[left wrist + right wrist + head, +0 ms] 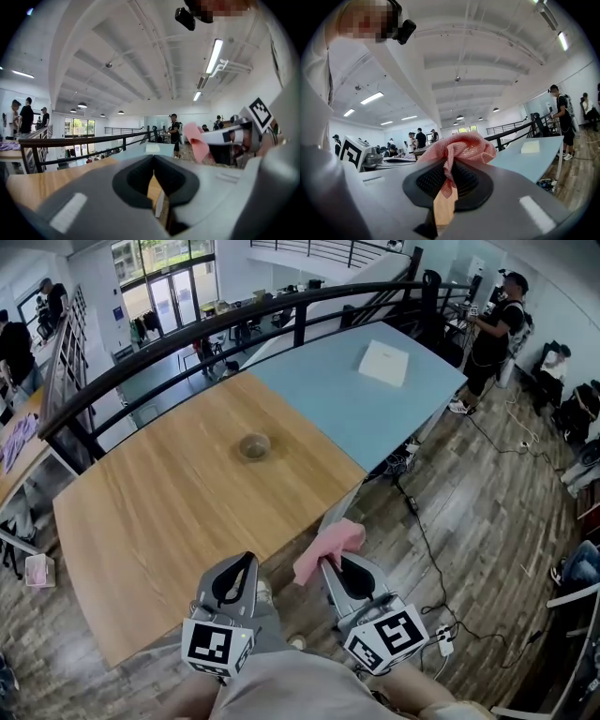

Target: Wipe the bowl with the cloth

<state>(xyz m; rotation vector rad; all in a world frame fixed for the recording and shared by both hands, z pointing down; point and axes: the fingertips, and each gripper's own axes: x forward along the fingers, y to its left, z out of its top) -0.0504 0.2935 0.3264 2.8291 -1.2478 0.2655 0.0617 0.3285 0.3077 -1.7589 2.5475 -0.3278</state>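
A small brownish bowl [254,445] stands alone near the middle of the wooden table [169,512]. My right gripper [327,562] is shut on a pink mesh cloth [328,547], which bunches above the jaw tips [458,149] and hangs off the table's near edge. My left gripper [250,559] is shut with nothing in it, hovering over the near edge of the table; its jaws meet tip to tip [153,158]. Both grippers are well short of the bowl. The cloth [196,139] also shows at the right of the left gripper view.
The wooden table joins a light blue table [356,395] with a white pad [383,363] at its far end. A black railing [234,320] runs behind both. People stand at the far right and far left. Cables lie on the wood floor [487,521] to the right.
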